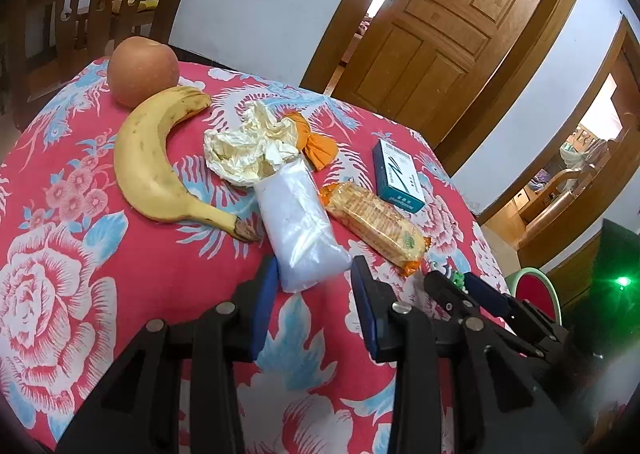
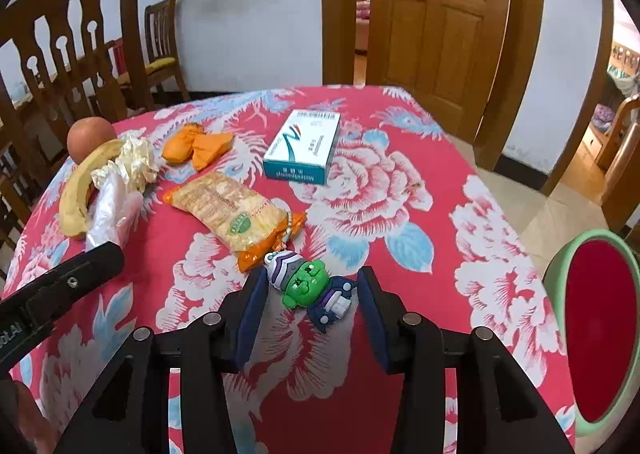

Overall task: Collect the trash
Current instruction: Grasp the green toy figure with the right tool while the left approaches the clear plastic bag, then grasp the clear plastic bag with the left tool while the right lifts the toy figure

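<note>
On the red flowered tablecloth (image 1: pixel 80 254) lie a crumpled cream wrapper (image 1: pixel 248 146), an orange wrapper (image 1: pixel 316 142), a biscuit packet (image 1: pixel 376 222) and a white plastic bag (image 1: pixel 296 214). My left gripper (image 1: pixel 314 270) has the bag's near end between its blue pads, and both pads touch it. In the right wrist view my right gripper (image 2: pixel 310 286) stands around a green-faced toy keychain (image 2: pixel 308 282). Its hat touches the left pad, and a thin gap shows at the right pad. A finger of the left gripper (image 2: pixel 96 258) shows beside the bag (image 2: pixel 112 210).
A banana (image 1: pixel 148 158) and an apple (image 1: pixel 142 70) lie at the far left, and a teal and white box (image 2: pixel 304 146) sits at mid table. A green-rimmed red bin (image 2: pixel 560 266) stands off the table's right edge. Wooden chairs (image 2: pixel 68 46) stand behind.
</note>
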The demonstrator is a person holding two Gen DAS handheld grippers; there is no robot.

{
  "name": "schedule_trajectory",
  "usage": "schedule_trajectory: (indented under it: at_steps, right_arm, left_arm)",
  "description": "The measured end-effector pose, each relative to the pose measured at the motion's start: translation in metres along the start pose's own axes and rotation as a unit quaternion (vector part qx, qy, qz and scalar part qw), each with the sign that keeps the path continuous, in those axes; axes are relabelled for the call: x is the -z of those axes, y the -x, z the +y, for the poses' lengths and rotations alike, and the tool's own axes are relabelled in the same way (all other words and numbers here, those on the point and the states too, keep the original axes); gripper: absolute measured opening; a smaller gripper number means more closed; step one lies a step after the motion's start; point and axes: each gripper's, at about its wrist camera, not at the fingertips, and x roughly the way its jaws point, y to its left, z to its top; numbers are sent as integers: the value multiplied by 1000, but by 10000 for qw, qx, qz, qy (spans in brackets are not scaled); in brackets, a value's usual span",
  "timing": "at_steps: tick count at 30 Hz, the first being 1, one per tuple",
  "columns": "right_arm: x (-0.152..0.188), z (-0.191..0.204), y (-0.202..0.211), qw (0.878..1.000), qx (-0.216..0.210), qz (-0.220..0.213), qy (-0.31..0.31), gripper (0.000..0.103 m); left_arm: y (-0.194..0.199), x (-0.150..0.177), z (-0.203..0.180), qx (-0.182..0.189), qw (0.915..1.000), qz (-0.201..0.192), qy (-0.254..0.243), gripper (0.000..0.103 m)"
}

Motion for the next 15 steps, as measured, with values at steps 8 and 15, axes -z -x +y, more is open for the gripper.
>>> schedule_trajectory:
  at_steps: [8,15]
  right_arm:
    - [5,-10,27,9968,180,-709,-328,47]
    - [6,-24,36,9931,111,-922,-709,47]
  left_arm:
    - [-1,0,-1,-32,10000,0,-1,38]
    - [-1,1,-5,-38,9999,-20,-118,38]
